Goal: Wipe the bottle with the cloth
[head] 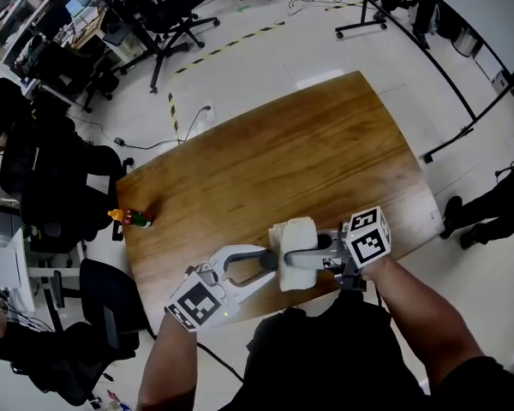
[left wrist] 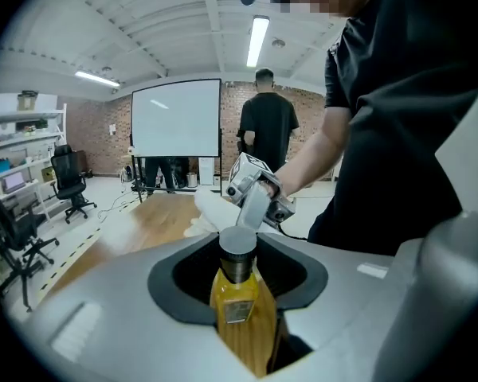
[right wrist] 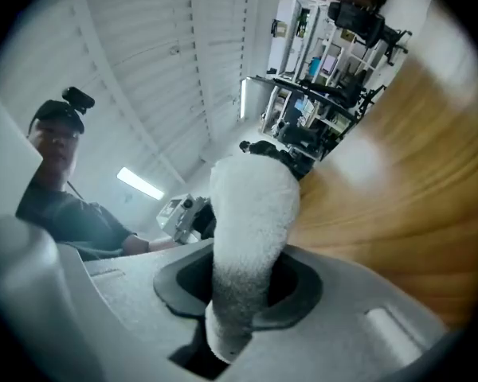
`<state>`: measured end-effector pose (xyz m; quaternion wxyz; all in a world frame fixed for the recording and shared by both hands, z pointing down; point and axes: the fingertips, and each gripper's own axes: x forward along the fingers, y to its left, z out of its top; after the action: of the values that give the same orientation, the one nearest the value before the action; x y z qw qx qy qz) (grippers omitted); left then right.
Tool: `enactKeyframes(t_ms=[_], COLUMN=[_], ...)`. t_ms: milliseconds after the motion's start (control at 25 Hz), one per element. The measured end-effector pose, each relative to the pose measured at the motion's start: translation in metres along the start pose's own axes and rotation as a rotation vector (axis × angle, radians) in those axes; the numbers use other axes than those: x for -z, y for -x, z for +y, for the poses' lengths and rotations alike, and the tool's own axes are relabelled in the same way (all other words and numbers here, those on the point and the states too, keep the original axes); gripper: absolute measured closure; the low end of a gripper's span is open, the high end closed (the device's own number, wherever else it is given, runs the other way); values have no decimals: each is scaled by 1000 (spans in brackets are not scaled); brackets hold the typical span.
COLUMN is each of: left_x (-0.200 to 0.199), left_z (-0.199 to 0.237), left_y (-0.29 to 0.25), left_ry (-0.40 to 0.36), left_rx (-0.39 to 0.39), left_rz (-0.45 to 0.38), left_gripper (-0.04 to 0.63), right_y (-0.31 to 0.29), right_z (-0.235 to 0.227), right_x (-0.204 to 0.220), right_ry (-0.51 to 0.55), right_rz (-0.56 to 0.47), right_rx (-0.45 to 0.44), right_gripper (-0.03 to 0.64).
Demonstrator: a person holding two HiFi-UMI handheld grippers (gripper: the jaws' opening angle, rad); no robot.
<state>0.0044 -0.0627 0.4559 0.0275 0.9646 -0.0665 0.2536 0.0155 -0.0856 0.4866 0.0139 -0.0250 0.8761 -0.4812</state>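
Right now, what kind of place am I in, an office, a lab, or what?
Probably a lab or shared workshop, not a home: wheeled office chairs on a bare floor marked with striped tape, a large projection screen before a brick wall, and shelves loaded with equipment.

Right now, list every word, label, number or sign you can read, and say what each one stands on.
Nothing reads as text.
Small label on the yellow plastic bottle with a grey cap: too blurred to read.
Black-and-white square markers on the left-hand cube and right-hand cube: patterns only, no words.
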Motion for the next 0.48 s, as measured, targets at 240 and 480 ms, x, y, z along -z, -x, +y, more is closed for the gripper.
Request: enactKeyframes(t_ms=[240,480], left_x=[-1,-2], left_z=[-3,-3], left_y=[-2,-2], left_ry=[17,48], left_rx=[-26,-56], left_rz=[-4,-33], left_gripper=[437,437], right_y=[-1,-3], right_z=[-31,-66], right_x=[10,31], right_ry=[-17,-9], right_rz=[78,185], right_rx=[69,164], right_gripper=[535,537])
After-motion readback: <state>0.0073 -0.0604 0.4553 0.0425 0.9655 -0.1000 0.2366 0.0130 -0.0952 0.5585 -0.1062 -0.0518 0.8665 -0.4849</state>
